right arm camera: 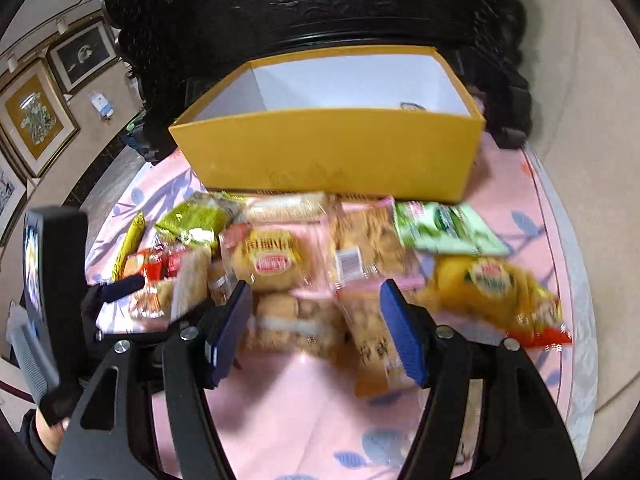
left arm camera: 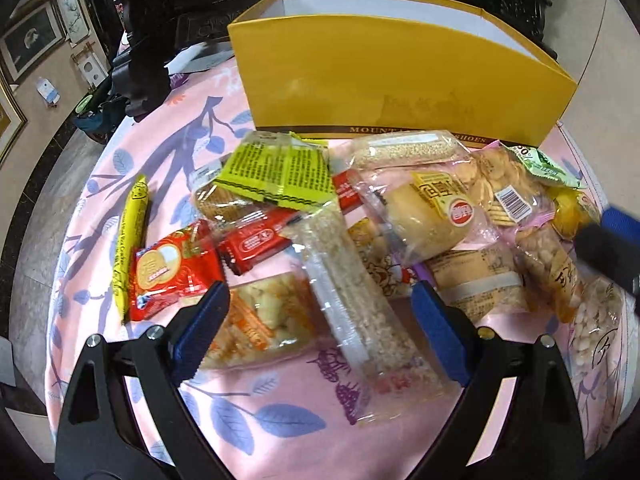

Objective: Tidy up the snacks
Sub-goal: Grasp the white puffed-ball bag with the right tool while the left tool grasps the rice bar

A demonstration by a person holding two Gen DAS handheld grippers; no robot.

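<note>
A yellow open box stands at the back of the table; it shows in the right wrist view with a white, nearly empty inside. A pile of wrapped snacks lies in front of it. My left gripper is open just above a long clear rice-bar pack and a clear snack bag. My right gripper is open just above tan snack packs, with a bread bun pack beyond it. The right wrist view is blurred.
A pink leaf-print cloth covers the round table. A yellow stick pack and a red biscuit pack lie at left. A green pack and a yellow pack lie at right. Dark carved furniture stands behind the box.
</note>
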